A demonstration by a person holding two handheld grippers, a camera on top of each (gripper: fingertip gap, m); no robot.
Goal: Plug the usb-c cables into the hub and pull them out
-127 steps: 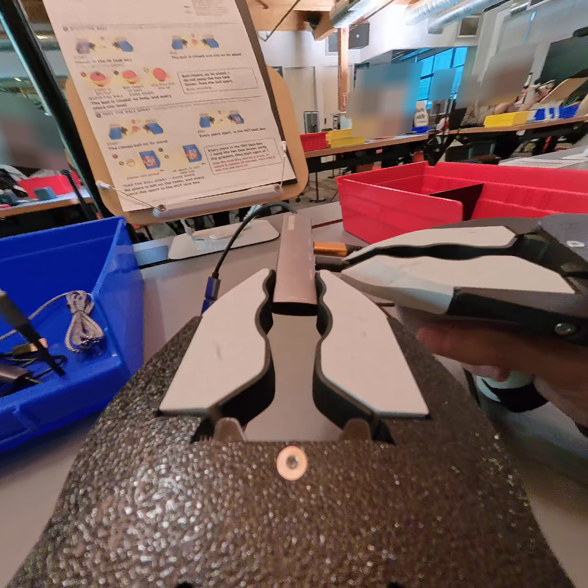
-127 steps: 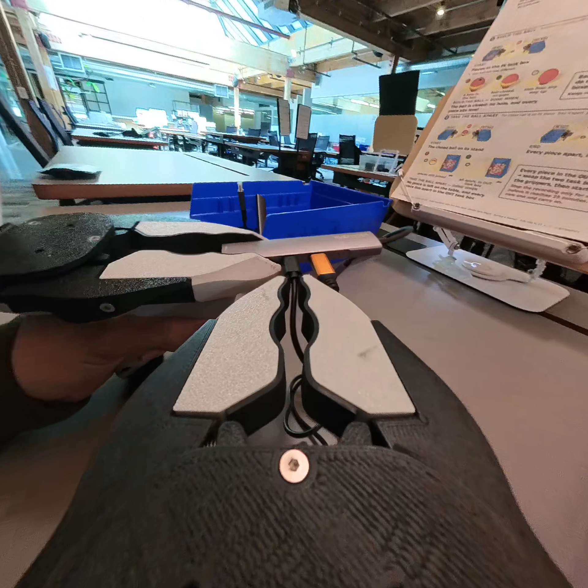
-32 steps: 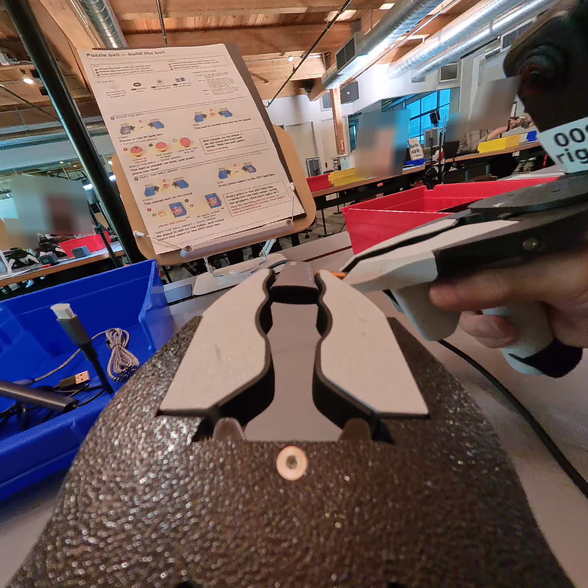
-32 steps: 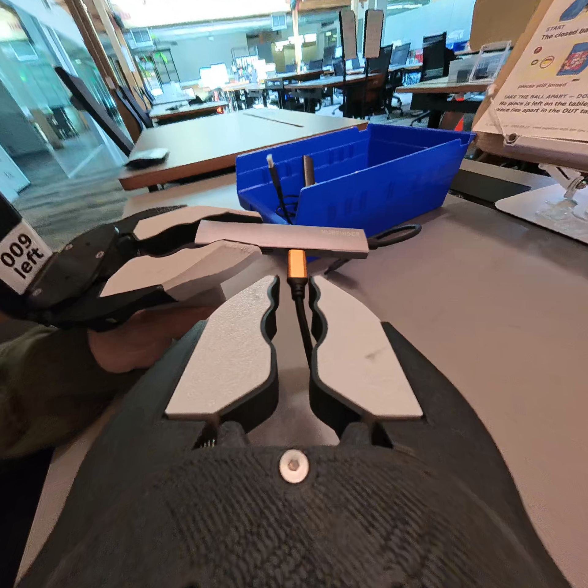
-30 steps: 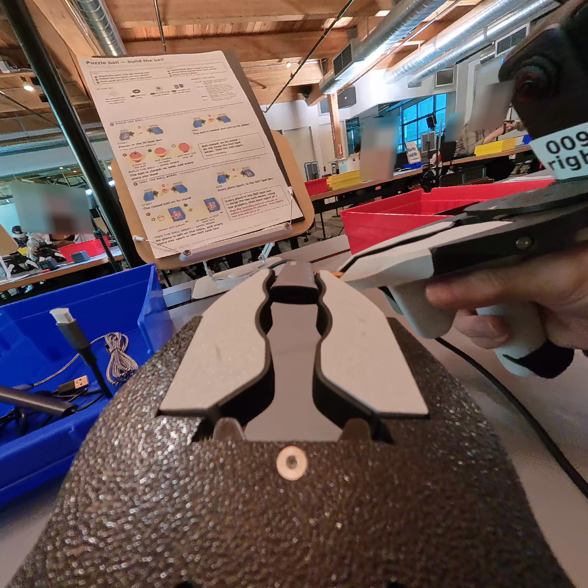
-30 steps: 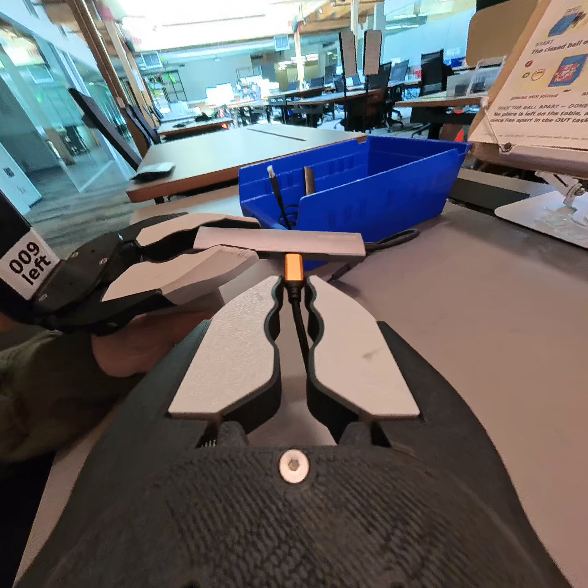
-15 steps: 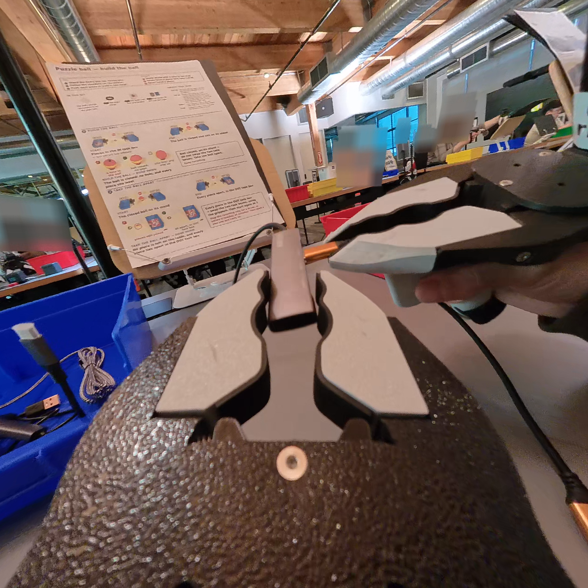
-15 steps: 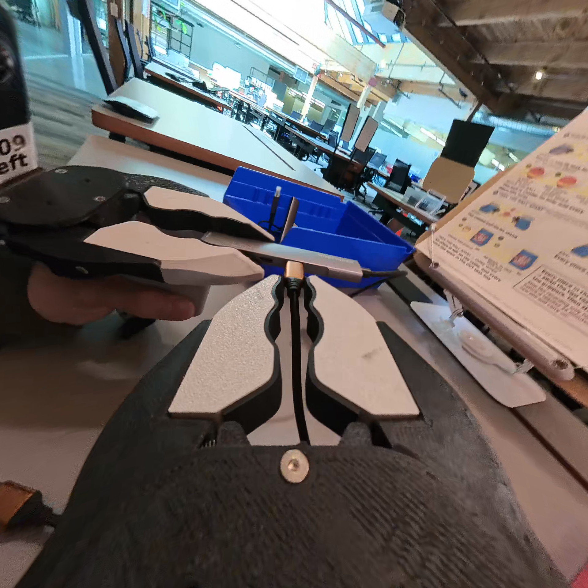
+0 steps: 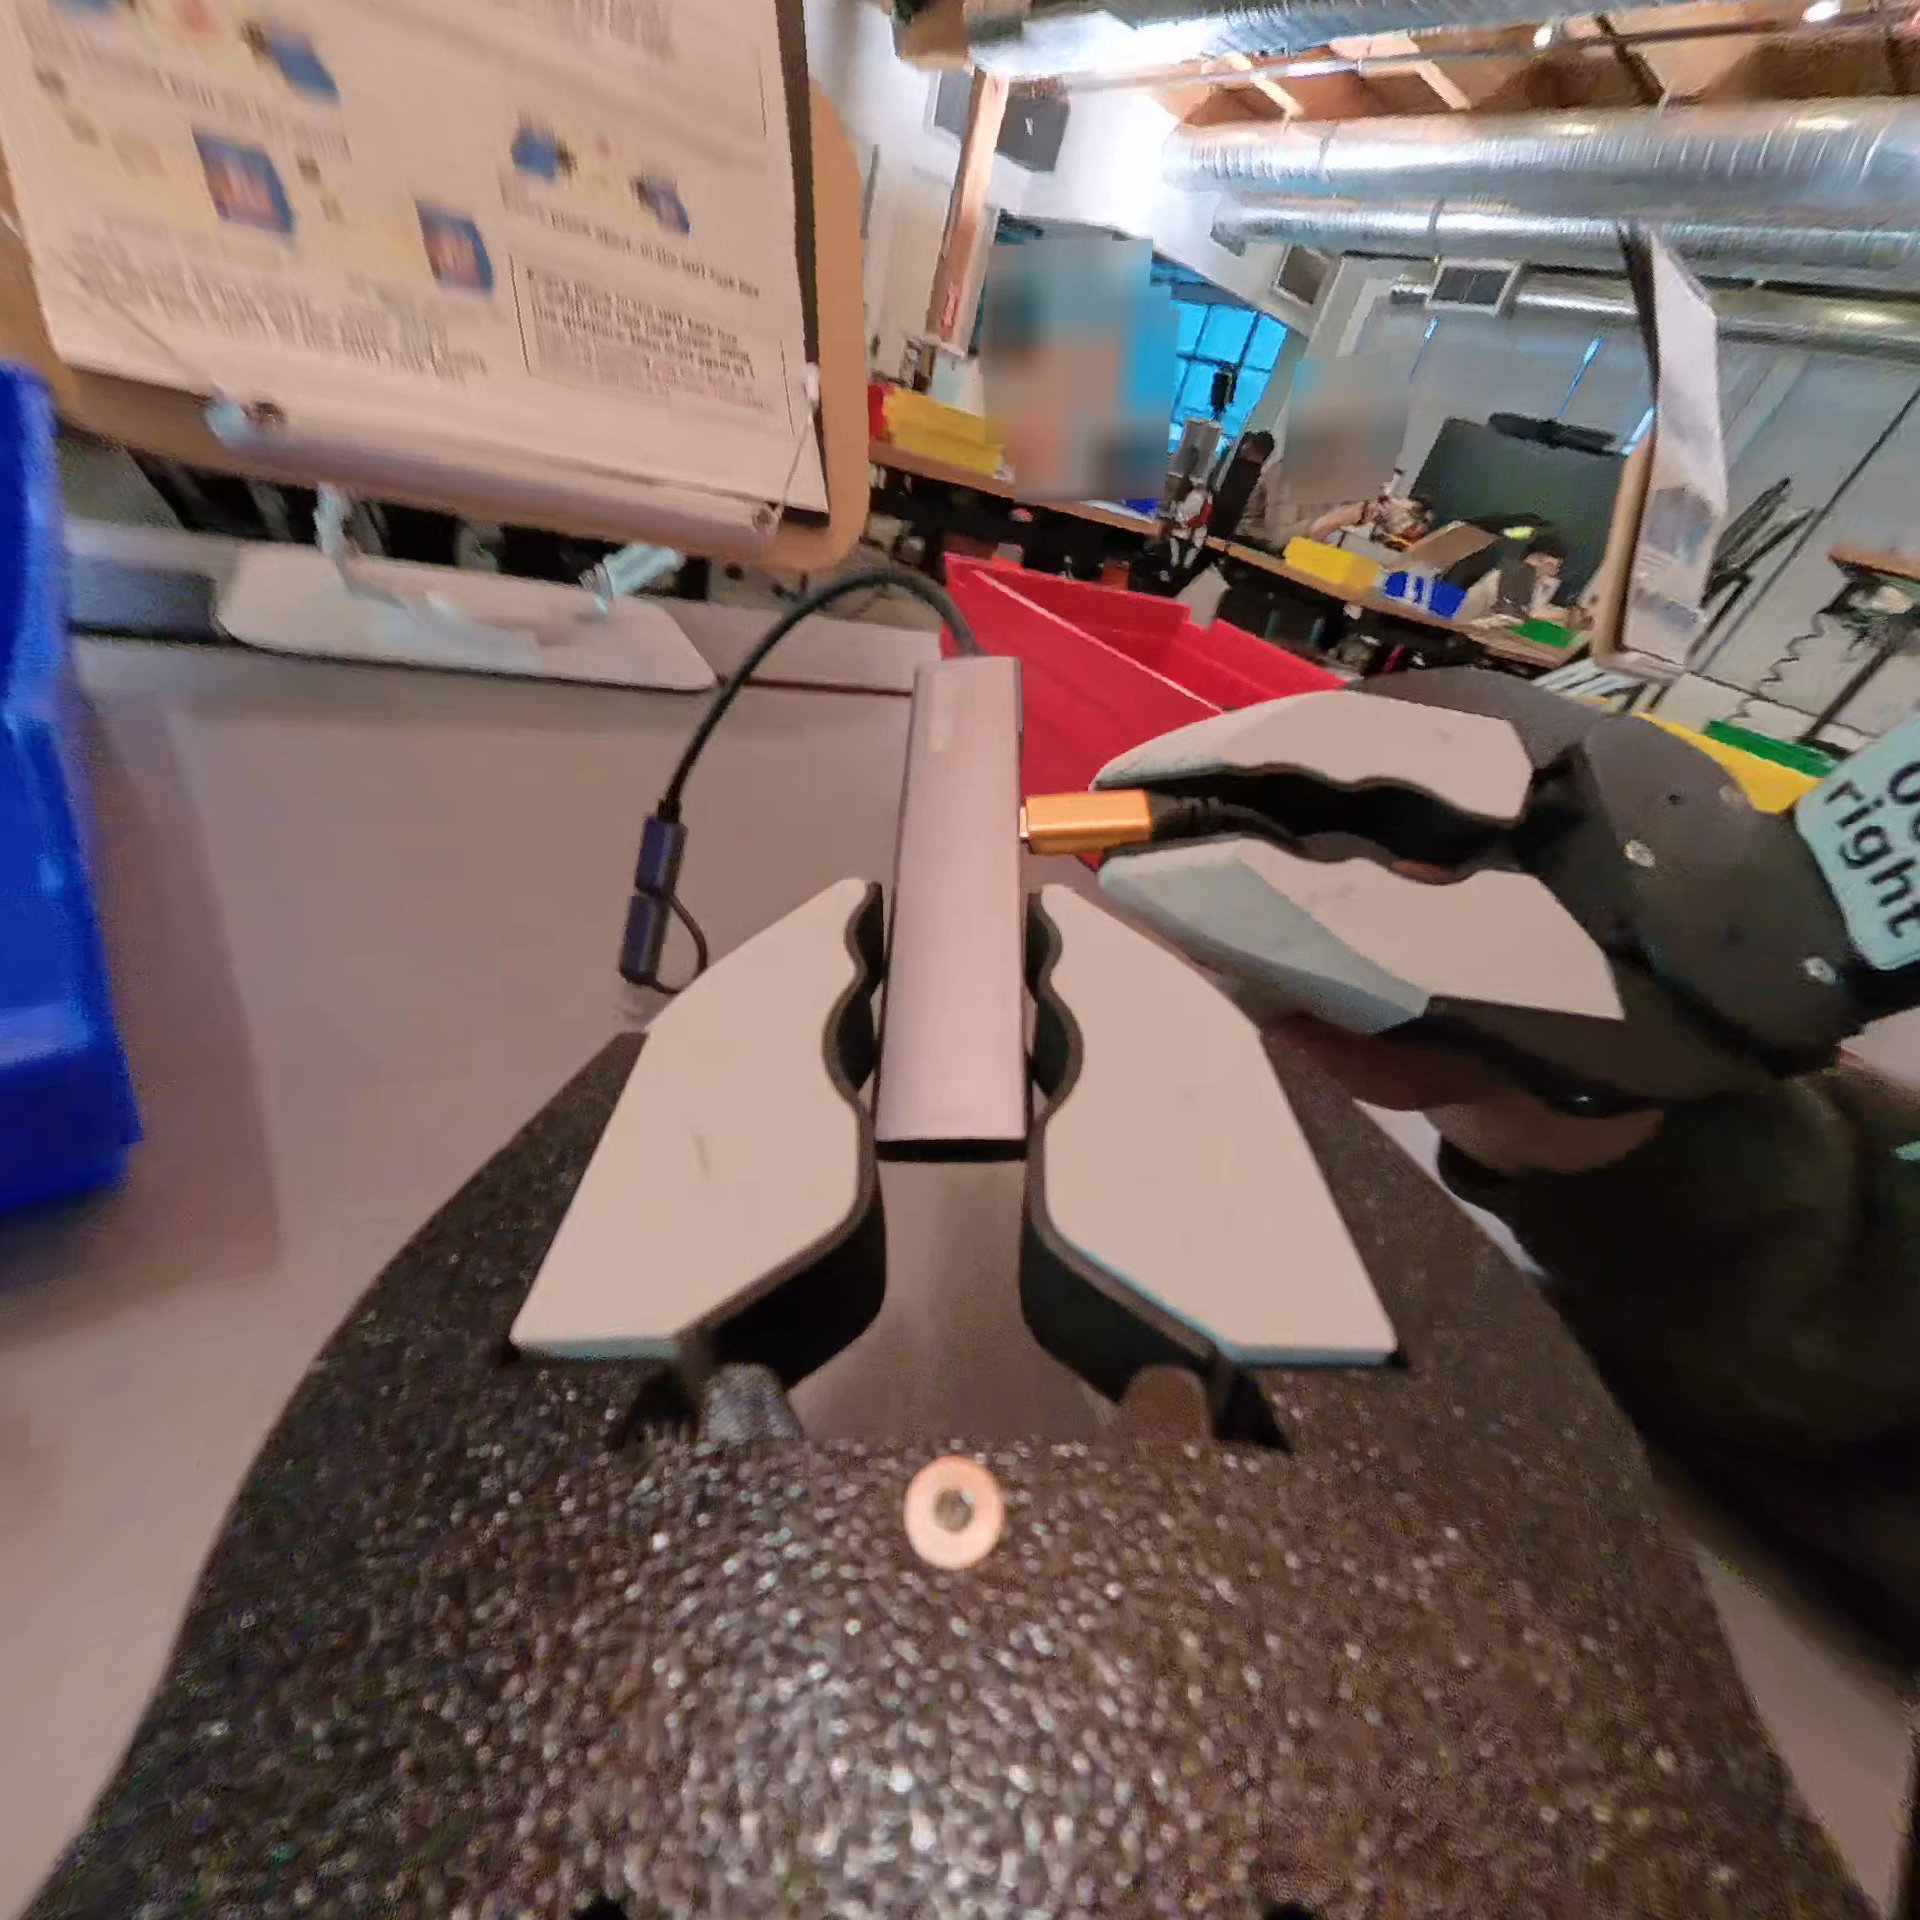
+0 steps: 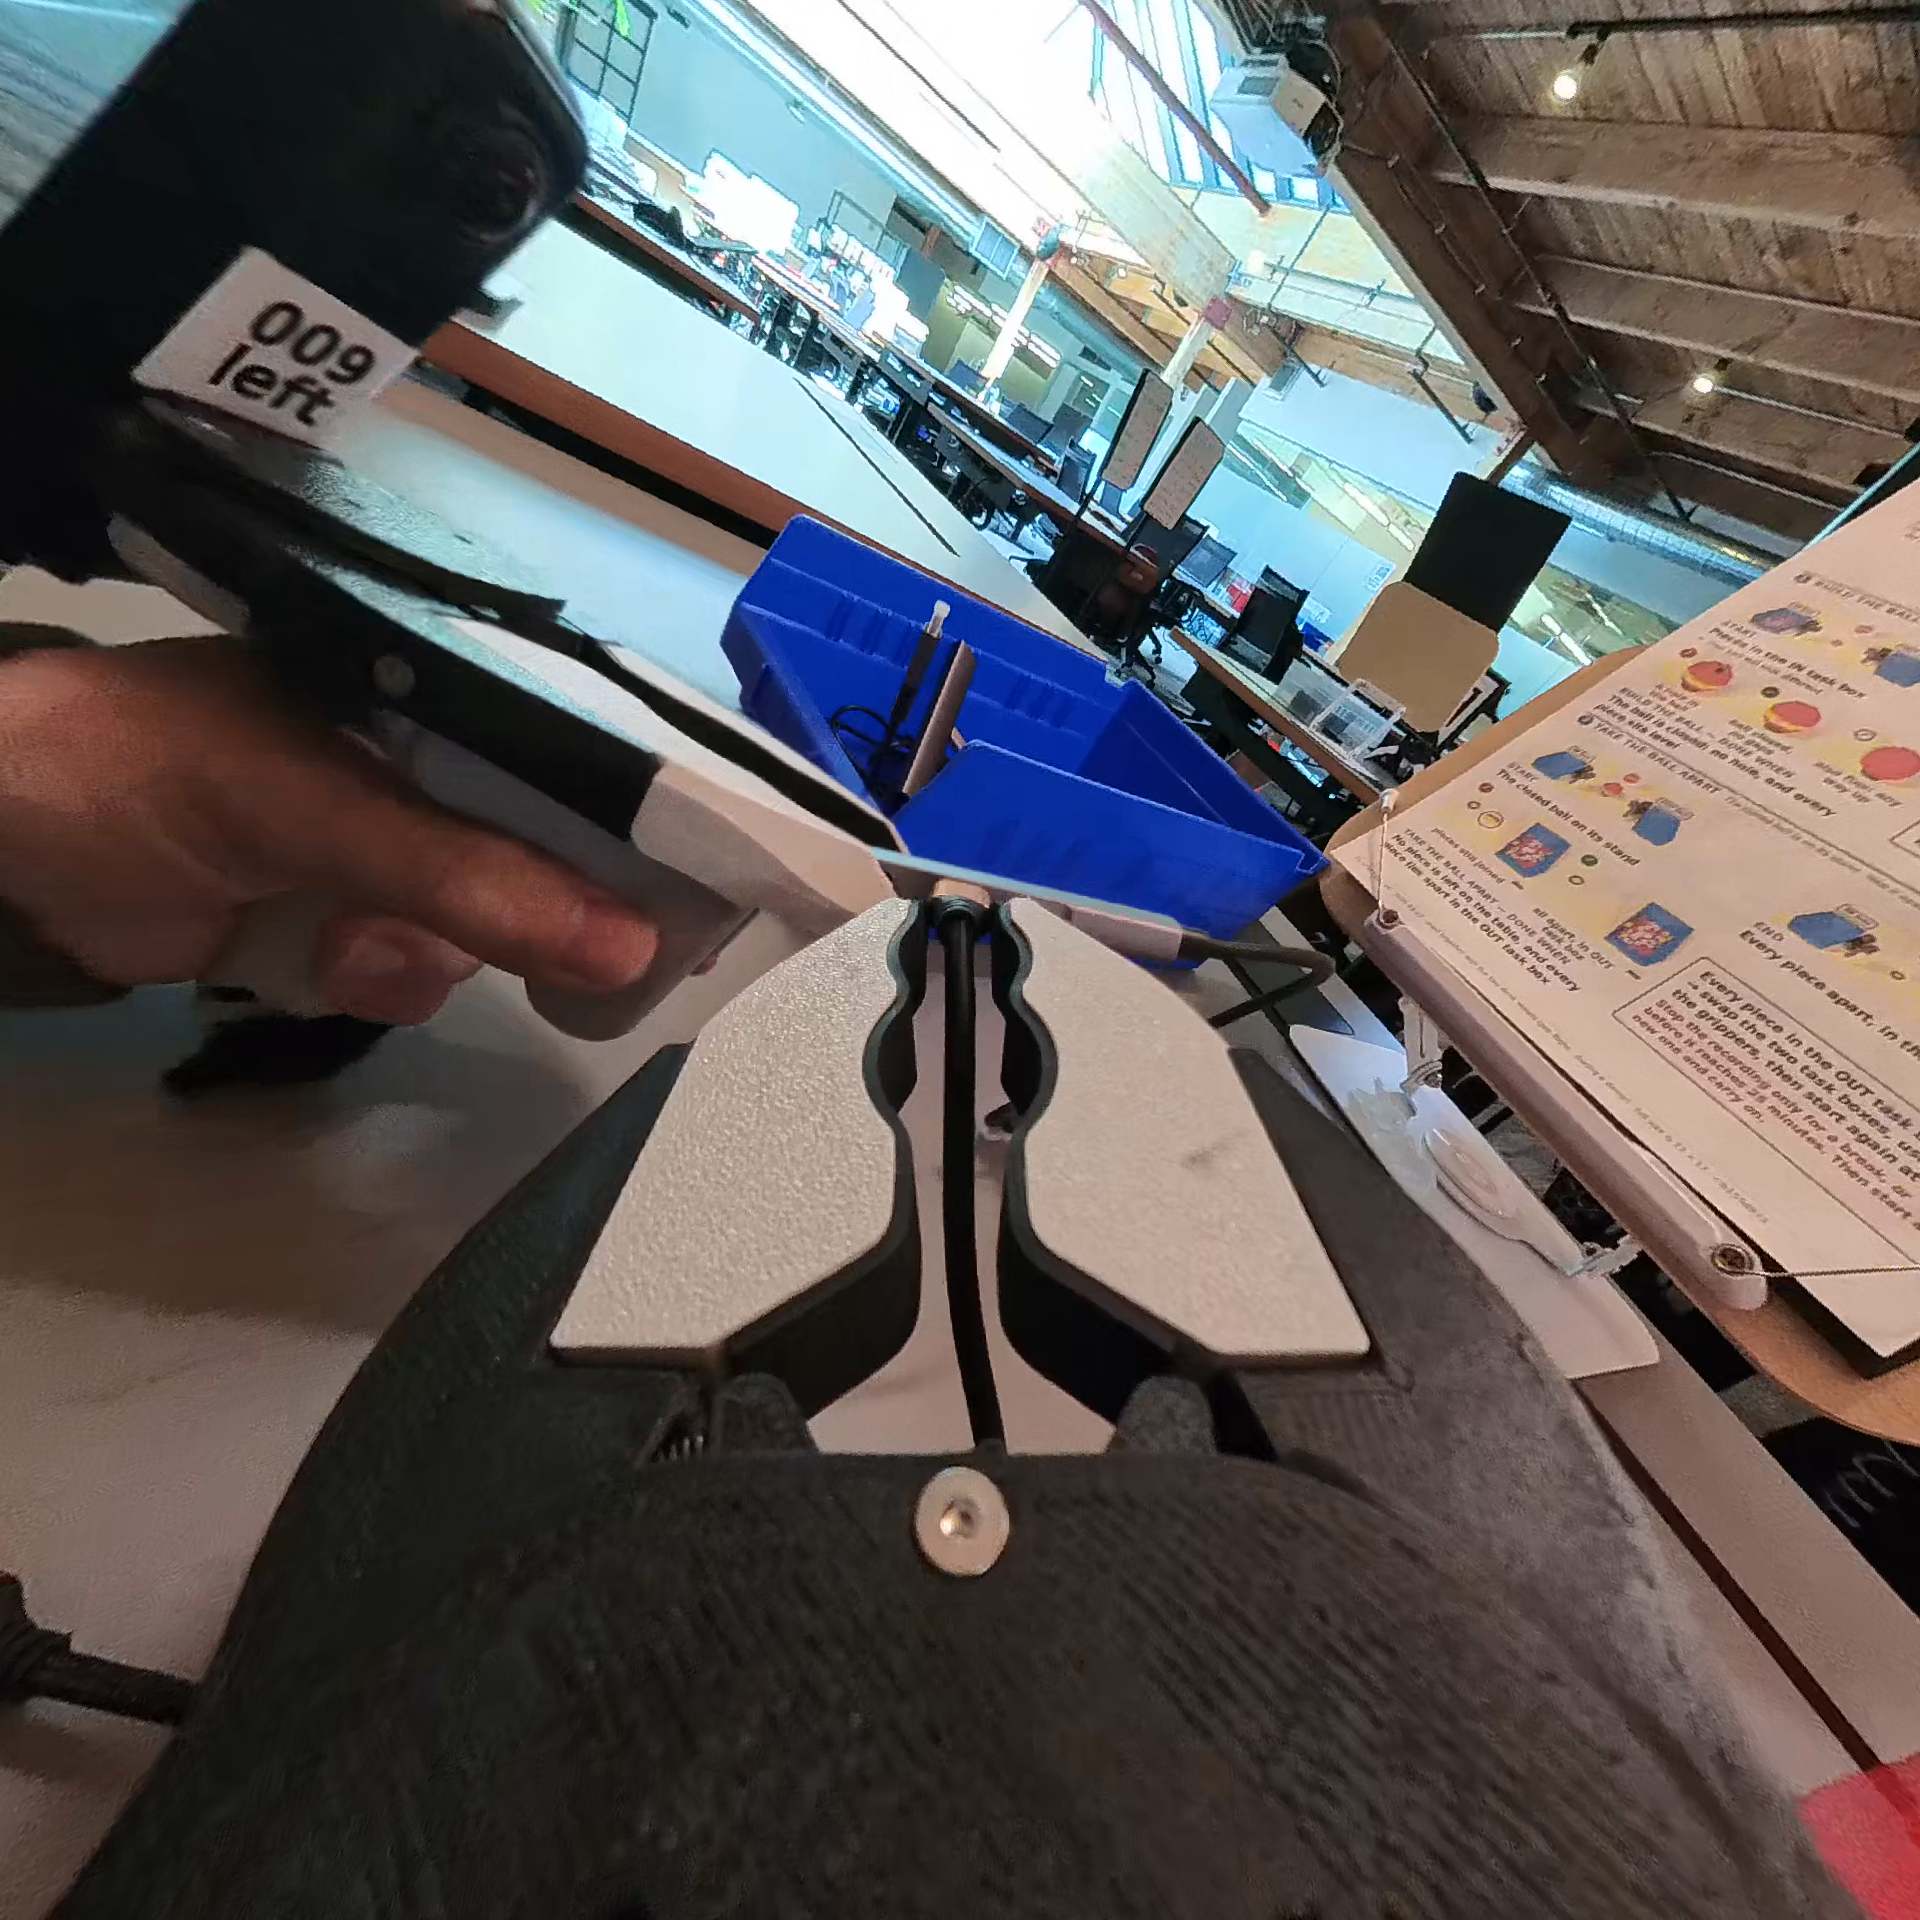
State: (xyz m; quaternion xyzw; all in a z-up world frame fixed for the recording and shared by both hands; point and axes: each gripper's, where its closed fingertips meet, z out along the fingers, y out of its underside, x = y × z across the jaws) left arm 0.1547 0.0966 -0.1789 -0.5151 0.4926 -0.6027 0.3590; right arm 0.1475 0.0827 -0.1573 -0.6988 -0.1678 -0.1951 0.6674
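My left gripper (image 9: 954,904) is shut on a slim grey hub (image 9: 956,790) that points away from me above the table. The hub's own dark cable (image 9: 717,686) loops off to the left and ends in a blue adapter (image 9: 652,920). My right gripper (image 9: 1107,831) comes in from the right, shut on a black cable behind its orange USB-C plug (image 9: 1086,836). The plug's front end meets the hub's right side, and no metal tip shows. In the right wrist view my right gripper (image 10: 958,914) pinches the black cable (image 10: 961,1091), with the hub (image 10: 1049,902) edge-on just ahead and the left gripper (image 10: 727,821) at left.
A blue bin (image 10: 1081,821) holding more cables stands beyond the hub and also shows at the left edge of the left wrist view (image 9: 42,831). A red bin (image 9: 1101,675) sits behind the hub. An instruction sheet on a clipboard stand (image 10: 1683,914) rises at the table's back. Only a small space, under 4 cm, lies between the two pairs of fingers.
Both grippers have turned and tilted together, still joined at the hub. The left wrist view now looks further right and lower, showing the hub's tail cable and adapter. Both grips are unchanged.
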